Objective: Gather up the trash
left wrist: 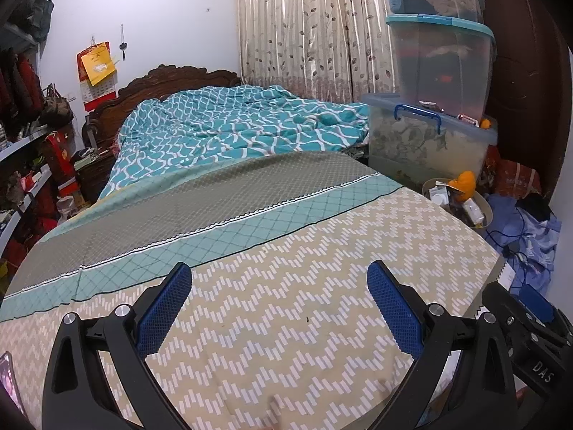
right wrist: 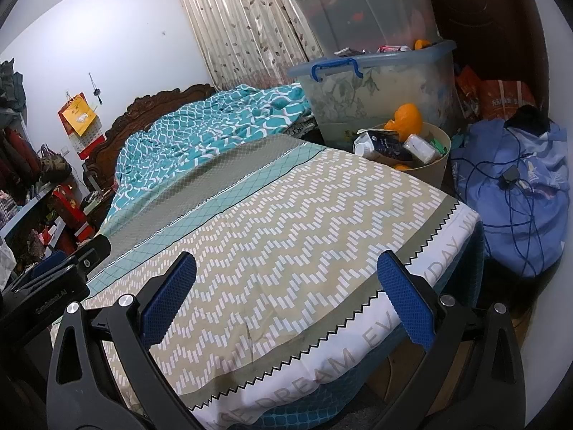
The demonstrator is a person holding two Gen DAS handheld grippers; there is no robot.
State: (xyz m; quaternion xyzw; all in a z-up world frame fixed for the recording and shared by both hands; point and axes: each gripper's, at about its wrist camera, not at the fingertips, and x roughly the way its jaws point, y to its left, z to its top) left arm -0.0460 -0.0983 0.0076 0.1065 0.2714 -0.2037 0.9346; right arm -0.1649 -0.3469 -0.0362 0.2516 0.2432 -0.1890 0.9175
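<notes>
Left wrist: left gripper (left wrist: pixel 279 308) jaws apart, empty, over bed sheet (left wrist: pixel 286 251); trash bin (left wrist: pixel 462 202) full, beside bed's right edge. Right wrist: right gripper (right wrist: pixel 286 301) jaws apart, empty, above sheet corner; bin (right wrist: pixel 412 150) between bed and storage box (right wrist: pixel 376 86).

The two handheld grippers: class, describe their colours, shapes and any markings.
Both the left gripper and the right gripper have black, angular frames with triangular cut-outs, silver round bolts and blue mesh-textured finger pads. White lettering marks the bodies.
</notes>
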